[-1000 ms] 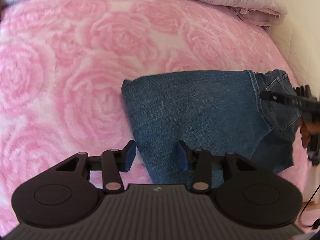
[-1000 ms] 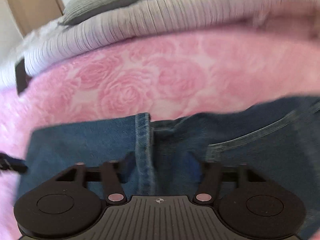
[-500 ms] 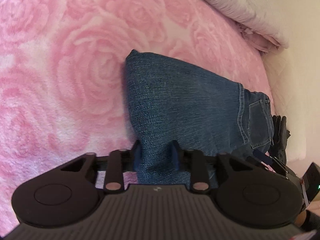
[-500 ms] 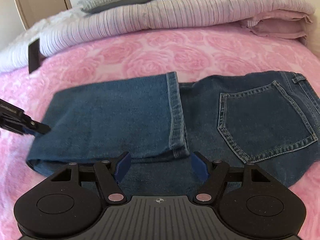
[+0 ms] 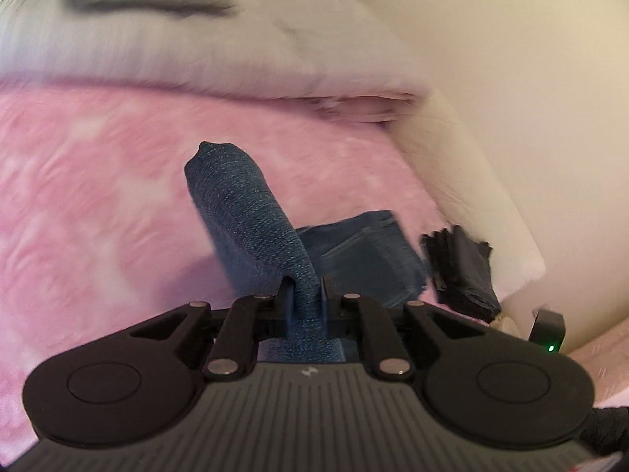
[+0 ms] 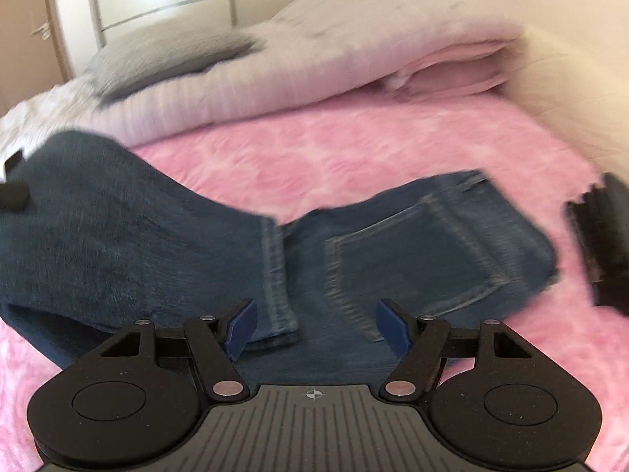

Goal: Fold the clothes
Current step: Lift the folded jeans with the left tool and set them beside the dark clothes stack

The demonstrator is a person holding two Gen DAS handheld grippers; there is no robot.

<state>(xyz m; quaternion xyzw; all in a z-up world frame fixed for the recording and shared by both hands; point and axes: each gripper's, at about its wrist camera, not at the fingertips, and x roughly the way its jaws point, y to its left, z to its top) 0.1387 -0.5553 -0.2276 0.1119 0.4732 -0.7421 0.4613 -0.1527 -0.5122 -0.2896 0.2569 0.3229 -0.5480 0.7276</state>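
Left wrist view. The left gripper (image 5: 304, 295) has its jaws nearly together and closing, with a thick fold of the jeans (image 5: 243, 212) pinched between the pads. The denim rises out of the jaws as a rolled ridge and runs away from the camera, lifted clear of the blanket (image 5: 98, 204); a shadow lies under it on the left. Farther back, right of the ridge, the rest of the jeans lies flat on the pink blanket. Just beside that flat part, to the right, sits a black bundle (image 5: 462, 267), too blurred to identify. A pale duvet (image 5: 196, 51) is heaped along the far edge of the blanket. A cream wall (image 5: 511, 78) fills the right side. Much of the frame is motion-blurred.

Right wrist view. The right gripper (image 6: 314, 328) stands wide open, blue pads well apart, with nothing between them. It hovers over the jeans (image 6: 393, 251), which spread across the pink blanket (image 6: 354, 149). The seat half, back pocket (image 6: 412, 251) up, lies flat at centre right. The leg half, hem showing near the middle, overlaps it and climbs toward the left, where it is raised off the bed. At the left edge a dark tip (image 6: 13, 196) meets the raised denim; it looks like part of the other tool. The black bundle (image 6: 601, 244) sits at the far right on the blanket. A duvet (image 6: 314, 59) and a grey pillow (image 6: 169, 55) lie behind, with wardrobe doors (image 6: 59, 11) beyond.
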